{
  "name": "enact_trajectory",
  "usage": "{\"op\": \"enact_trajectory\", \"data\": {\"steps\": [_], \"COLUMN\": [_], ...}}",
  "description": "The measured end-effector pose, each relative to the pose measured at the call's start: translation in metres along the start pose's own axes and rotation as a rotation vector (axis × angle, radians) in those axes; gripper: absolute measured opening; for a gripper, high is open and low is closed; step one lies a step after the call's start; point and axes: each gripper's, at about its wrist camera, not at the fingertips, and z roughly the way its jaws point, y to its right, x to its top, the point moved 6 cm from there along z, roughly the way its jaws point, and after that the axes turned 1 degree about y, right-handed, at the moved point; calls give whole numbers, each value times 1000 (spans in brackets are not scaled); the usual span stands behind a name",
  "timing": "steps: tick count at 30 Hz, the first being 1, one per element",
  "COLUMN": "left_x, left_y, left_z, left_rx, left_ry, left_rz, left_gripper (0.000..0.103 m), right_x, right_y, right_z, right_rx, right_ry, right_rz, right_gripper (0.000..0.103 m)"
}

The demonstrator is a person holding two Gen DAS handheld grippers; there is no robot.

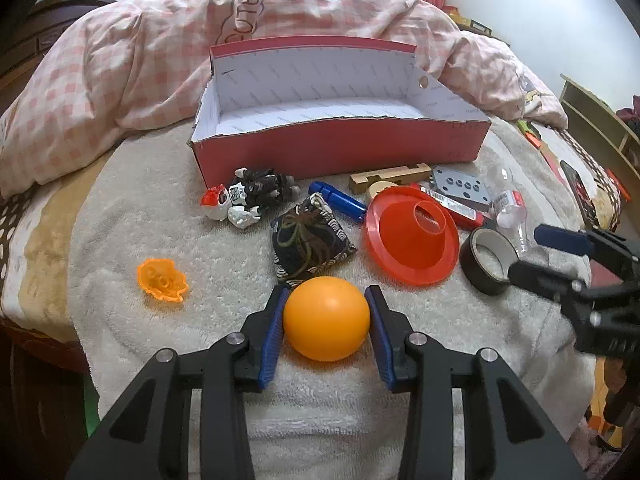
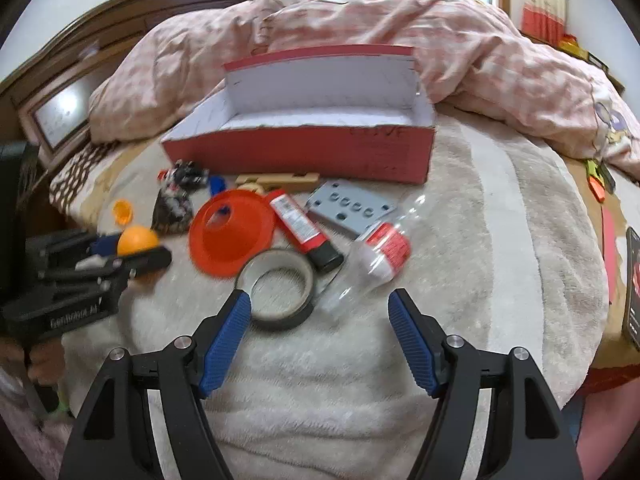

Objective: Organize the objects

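My left gripper (image 1: 326, 300) is shut on an orange ball (image 1: 326, 318) just above the white towel; the ball also shows in the right wrist view (image 2: 136, 240). An empty red cardboard box (image 1: 340, 148) stands open behind the scattered objects. My right gripper (image 2: 320, 304) is open and empty, close to a roll of black tape (image 2: 276, 288) and a clear plastic bottle (image 2: 372, 256). An orange cone (image 1: 412, 236), a patterned bean bag (image 1: 312, 240), a robot toy (image 1: 248, 196) and an orange plastic piece (image 1: 162, 280) lie on the towel.
A blue cylinder (image 1: 338, 200), a wooden block (image 1: 390, 176), a grey perforated plate (image 1: 460, 188) and a red tube (image 2: 300, 224) lie before the box. A pink checked quilt (image 1: 160, 52) is heaped behind. A phone (image 2: 632, 288) lies at the right bed edge.
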Motion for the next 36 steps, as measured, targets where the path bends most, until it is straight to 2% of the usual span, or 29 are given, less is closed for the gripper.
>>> {"op": "enact_trajectory", "data": {"steps": [7,10,12,14,16,22,30,36], "left_x": [0,0,1,1,1,8,20,37], "left_y": [0,-1,-3,-4,-3,2,-1,1], "left_z": [5,6,7,7,5,-8,-15,-20], "left_rx": [9,14,17,14,13,-2,-10,-19], "left_ry": [-4,0,0,1,4,40,70,112], "left_rz": [-2,1,-6,-13,-9,4,-15,-6], "left_gripper": [39,39,39,39,38,38,38,38], "right_x": [21,22,21,20,20,20,35,42], "right_y": [19,28,33,35,35,30,11,1], "right_z": [16,27,31,30,28,20,-6,-11], "right_rx": [-27,-25,-5,-21,-18,29,88,115], "right_ry": [-5,-35,-39,-32,-16,18,110,132], "right_rz": [113,168,216,213,206,201,147,112], "right_gripper": [73,63,60,45,36,34,34,34]}}
